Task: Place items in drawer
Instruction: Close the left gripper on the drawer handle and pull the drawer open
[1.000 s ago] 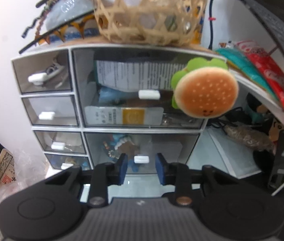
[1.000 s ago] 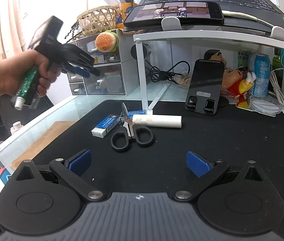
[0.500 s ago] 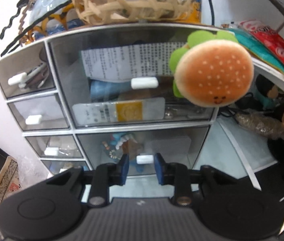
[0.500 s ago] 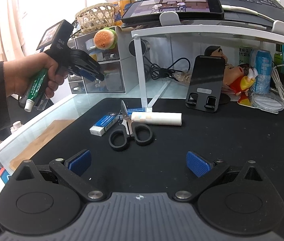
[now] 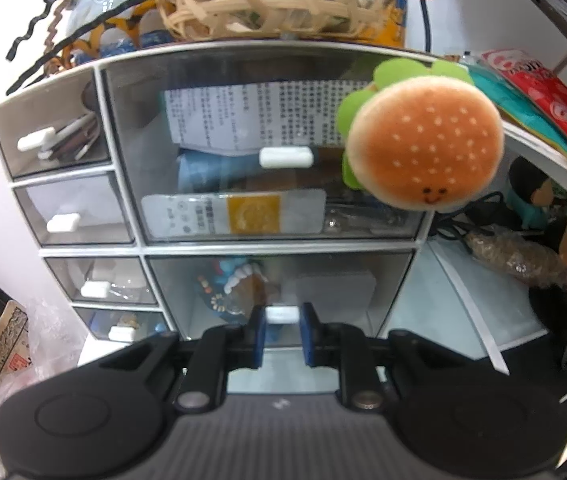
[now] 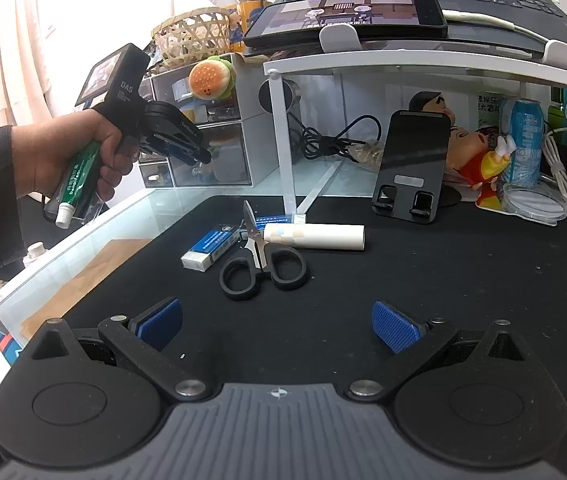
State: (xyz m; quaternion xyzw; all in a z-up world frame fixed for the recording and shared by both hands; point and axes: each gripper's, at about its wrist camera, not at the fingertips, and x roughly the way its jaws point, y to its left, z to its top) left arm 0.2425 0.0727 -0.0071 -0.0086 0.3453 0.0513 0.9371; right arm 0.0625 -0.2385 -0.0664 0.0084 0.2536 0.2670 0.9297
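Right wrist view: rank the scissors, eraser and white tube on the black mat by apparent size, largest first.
1. scissors
2. white tube, slightly shorter than the scissors
3. eraser

All three lie close together on the mat, so nearness hardly skews this; the tube and scissors are close in length.

Right gripper (image 6: 277, 326) fingers spread above black mat (image 6: 423, 272), scissors (image 6: 263, 266), eraser (image 6: 211, 246), white tube (image 6: 315, 236) ahead.
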